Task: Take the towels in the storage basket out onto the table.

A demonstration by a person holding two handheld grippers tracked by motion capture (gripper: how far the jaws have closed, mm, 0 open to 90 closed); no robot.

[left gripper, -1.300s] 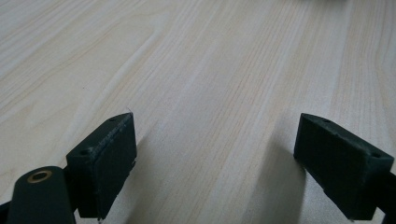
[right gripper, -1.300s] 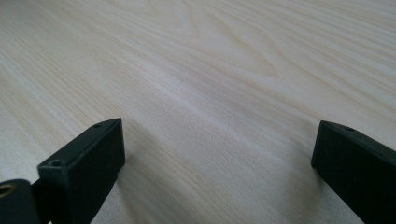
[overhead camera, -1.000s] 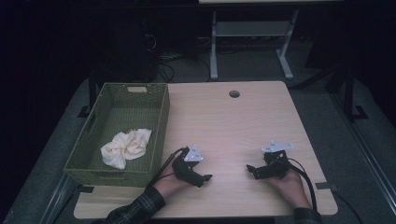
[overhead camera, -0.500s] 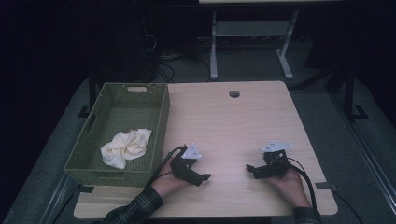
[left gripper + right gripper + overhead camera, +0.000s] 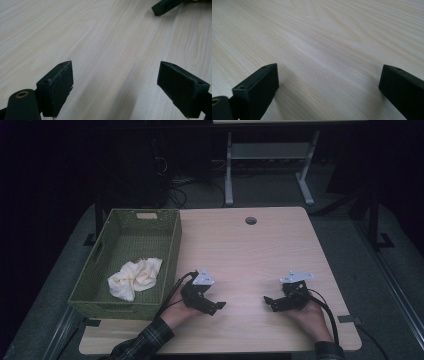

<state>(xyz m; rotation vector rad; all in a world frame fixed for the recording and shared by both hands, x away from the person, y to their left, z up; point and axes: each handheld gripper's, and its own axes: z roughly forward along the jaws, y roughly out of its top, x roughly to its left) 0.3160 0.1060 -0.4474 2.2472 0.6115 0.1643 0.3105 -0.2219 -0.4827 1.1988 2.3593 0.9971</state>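
High view / table: a light wooden rectangular table [image 5: 250, 255] is seen from above, with a round cable hole [image 5: 251, 220] near its far edge.
High view / basket: a green woven rectangular basket [image 5: 170, 245] is placed on the table's left side, its near right corner just beside the left hand.
High view / cloth: a crumpled cream-white cloth [image 5: 134, 277] is seen inside the basket, in the near half, toward the right wall. It is well apart from both tools.
High view / left gripper: the black two-jaw left gripper [image 5: 218, 306] is held low over the table's near edge, just right of the basket, pointed right toward the other tool. A grey three-cornered plate is carried on top.
High view / right gripper: the black two-jaw right gripper [image 5: 268, 302] is held near the table's near right, pointed left. The two tools face each other, apart, with bare wood between.
High view / sleeve: a plaid sleeve [image 5: 142, 345] is seen on the left forearm.
Left gripper view / jaws: the left gripper [image 5: 122, 87] is spread wide, nothing gripped; only wood grain lies between the pads. The tip of the right gripper [image 5: 166, 6] is seen at the top right.
Right gripper view / jaws: the right gripper [image 5: 329, 90] is likewise released wide, nothing between the pads, bare wood below.
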